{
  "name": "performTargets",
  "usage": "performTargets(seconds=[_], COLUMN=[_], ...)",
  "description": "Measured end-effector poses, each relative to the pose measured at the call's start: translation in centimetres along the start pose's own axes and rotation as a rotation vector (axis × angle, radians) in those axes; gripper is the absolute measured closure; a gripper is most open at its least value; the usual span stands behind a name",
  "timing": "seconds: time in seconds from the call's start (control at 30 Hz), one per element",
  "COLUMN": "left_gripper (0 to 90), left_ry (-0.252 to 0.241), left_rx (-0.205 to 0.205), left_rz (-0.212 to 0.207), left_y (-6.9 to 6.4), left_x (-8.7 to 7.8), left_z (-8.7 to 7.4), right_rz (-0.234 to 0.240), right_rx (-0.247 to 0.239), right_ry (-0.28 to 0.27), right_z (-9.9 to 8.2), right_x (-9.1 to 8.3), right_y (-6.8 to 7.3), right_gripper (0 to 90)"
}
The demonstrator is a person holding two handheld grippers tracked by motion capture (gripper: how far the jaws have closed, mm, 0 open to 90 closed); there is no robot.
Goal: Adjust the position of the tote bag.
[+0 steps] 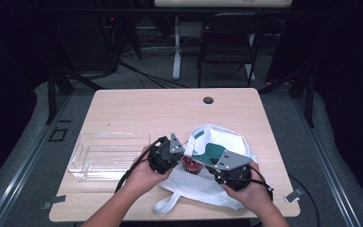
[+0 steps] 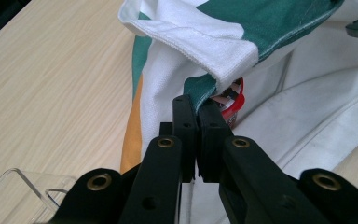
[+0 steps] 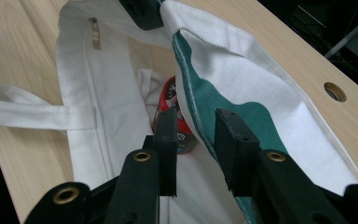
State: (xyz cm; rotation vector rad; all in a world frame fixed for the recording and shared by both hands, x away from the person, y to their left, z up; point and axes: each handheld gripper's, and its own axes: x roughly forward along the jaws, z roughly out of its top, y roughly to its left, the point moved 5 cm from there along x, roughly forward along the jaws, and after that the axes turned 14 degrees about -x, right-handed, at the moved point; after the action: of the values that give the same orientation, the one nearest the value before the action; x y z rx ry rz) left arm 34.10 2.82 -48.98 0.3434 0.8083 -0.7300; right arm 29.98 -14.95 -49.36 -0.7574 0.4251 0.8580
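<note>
A white cloth tote bag with green panels [image 1: 203, 182] lies on the light wooden table [image 1: 137, 106], toward its near right corner, with its mouth lifted open and one white strap looping out toward the near edge. Inside the bag's mouth sits a small red can with a printed label [image 1: 192, 165], lying on the lower cloth layer.

The left gripper [image 1: 175, 150], held in the person's left hand [image 1: 144, 176], is near the middle of the near half of the table. In the left gripper view its jaws are pressed almost together on the green-and-white hem of the bag's upper edge [image 2: 204, 93], pinching the cloth and holding that side of the mouth up; the red can [image 2: 233, 105] shows just behind the pinched fold.

The right gripper [image 1: 215, 165], held in the person's right hand [image 1: 248, 191], is at the bag's near right side and points into the opening. In the right gripper view its jaws stand partly apart with a clear gap between the pads; the green-edged upper flap of the bag [image 3: 223, 107] hangs across that gap and the can [image 3: 175, 116] lies just beyond the left jaw. The pads press on nothing that I can make out.

A clear plastic rectangular tray [image 1: 106, 156] rests by the table's left edge, well apart from the bag
</note>
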Motion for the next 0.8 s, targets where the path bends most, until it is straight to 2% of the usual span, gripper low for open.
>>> performTargets(seconds=[0.43, 0.8], left_gripper=[88.2, 88.2], left_ry=[-0.006, -0.007], left_rx=[-0.012, -0.014], left_rz=[-0.003, 0.000], left_y=[0.3, 0.4], left_x=[-0.2, -0.3], left_z=[0.4, 0.6], right_rz=[-0.015, -0.026], right_rx=[-0.005, 0.006], right_ry=[0.030, 0.033], right_z=[-0.7, -0.9], right_x=[-0.4, -0.4], right_y=[-0.8, -1.2], right_gripper=[67.2, 73.7])
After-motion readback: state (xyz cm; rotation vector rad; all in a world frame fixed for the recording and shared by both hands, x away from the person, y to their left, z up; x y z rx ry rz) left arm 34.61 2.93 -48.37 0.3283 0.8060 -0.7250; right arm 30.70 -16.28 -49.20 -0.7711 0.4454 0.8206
